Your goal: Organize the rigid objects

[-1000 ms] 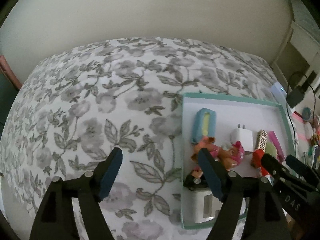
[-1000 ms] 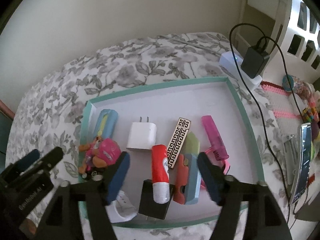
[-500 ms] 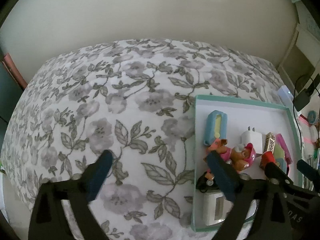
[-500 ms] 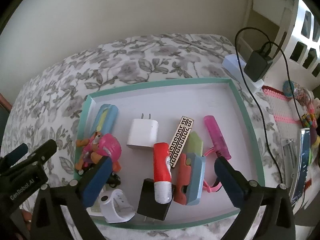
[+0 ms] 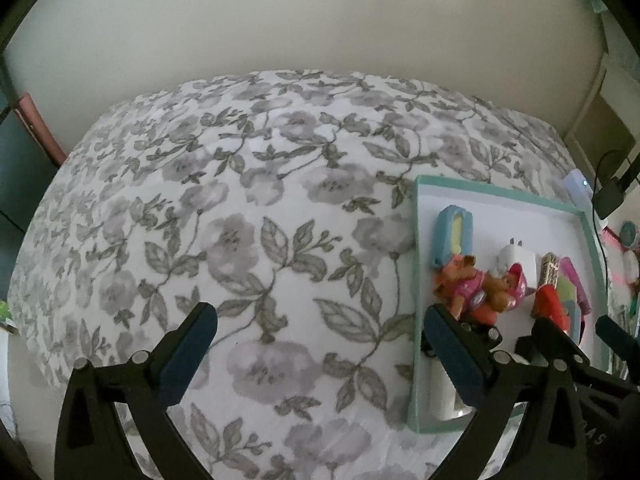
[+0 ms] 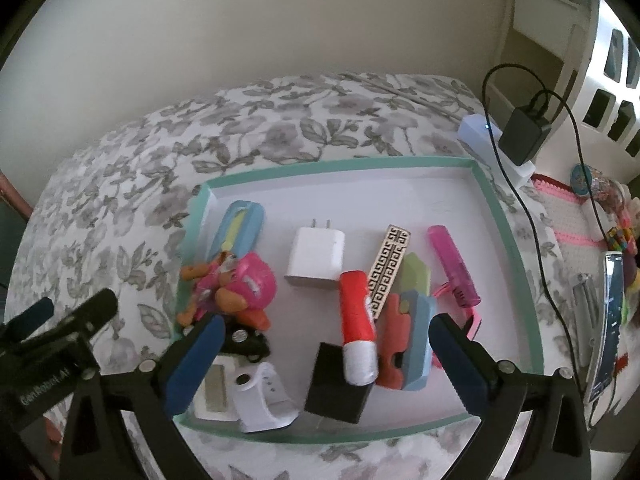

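While both grippers stand spread and empty, left gripper point(image 5: 316, 340) hangs over bare bed point(image 5: 248, 208); right gripper point(image 6: 326, 354) over tray point(image 6: 516, 256), toys at its 9 o'clock.

One tray point(image 6: 516, 248) held two chargers: one white point(image 6: 316, 258), one black point(image 6: 338, 388); one toy figure point(image 6: 236, 292); one watch point(image 6: 262, 402).
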Action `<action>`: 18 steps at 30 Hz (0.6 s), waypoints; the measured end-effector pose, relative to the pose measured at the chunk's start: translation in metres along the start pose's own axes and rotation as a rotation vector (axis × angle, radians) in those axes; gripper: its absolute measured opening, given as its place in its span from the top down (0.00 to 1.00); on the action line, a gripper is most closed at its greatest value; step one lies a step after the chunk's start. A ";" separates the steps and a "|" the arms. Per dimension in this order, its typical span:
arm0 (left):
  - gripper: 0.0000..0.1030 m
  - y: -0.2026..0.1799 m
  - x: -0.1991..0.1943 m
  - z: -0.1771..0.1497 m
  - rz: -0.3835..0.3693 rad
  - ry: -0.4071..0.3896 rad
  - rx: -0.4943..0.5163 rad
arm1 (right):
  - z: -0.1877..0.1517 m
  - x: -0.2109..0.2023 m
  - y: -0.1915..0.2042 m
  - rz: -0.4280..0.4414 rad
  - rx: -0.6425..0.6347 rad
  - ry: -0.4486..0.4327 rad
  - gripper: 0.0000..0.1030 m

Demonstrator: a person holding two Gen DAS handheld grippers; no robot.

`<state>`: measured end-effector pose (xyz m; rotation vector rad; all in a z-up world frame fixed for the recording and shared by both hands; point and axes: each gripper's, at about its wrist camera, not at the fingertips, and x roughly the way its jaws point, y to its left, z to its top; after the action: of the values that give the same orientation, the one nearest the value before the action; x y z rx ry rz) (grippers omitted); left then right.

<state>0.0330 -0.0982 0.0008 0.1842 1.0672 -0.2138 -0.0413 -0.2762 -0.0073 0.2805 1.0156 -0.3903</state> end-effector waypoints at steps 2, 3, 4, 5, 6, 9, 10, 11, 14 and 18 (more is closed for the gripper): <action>0.00 0.001 -0.004 -0.003 0.018 -0.009 0.001 | -0.003 -0.001 0.005 -0.003 -0.015 0.001 0.00; 0.00 0.003 -0.006 -0.004 0.023 -0.016 -0.001 | -0.005 -0.001 0.007 -0.003 -0.021 0.003 0.00; 0.00 0.004 -0.008 -0.006 0.024 -0.021 -0.005 | -0.006 -0.001 0.008 -0.002 -0.024 0.005 0.00; 0.00 0.006 -0.009 -0.007 0.023 -0.025 -0.009 | -0.007 -0.002 0.009 -0.001 -0.026 0.007 0.00; 0.00 0.007 -0.011 -0.008 0.019 -0.026 -0.012 | -0.009 -0.002 0.009 -0.001 -0.028 0.008 0.00; 0.00 0.010 -0.014 -0.012 0.005 -0.029 -0.011 | -0.013 -0.004 0.010 -0.003 -0.029 0.008 0.00; 0.00 0.011 -0.015 -0.013 0.006 -0.031 -0.010 | -0.014 -0.005 0.010 -0.002 -0.028 0.007 0.00; 0.00 0.011 -0.017 -0.014 0.008 -0.034 -0.008 | -0.015 -0.006 0.010 -0.001 -0.027 0.006 0.00; 0.00 0.014 -0.022 -0.018 0.023 -0.048 -0.010 | -0.018 -0.008 0.010 0.000 -0.027 0.004 0.00; 0.00 0.018 -0.025 -0.023 0.043 -0.049 0.000 | -0.022 -0.011 0.010 0.003 -0.028 0.000 0.00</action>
<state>0.0066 -0.0733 0.0127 0.2010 1.0131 -0.1787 -0.0589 -0.2566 -0.0078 0.2565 1.0203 -0.3730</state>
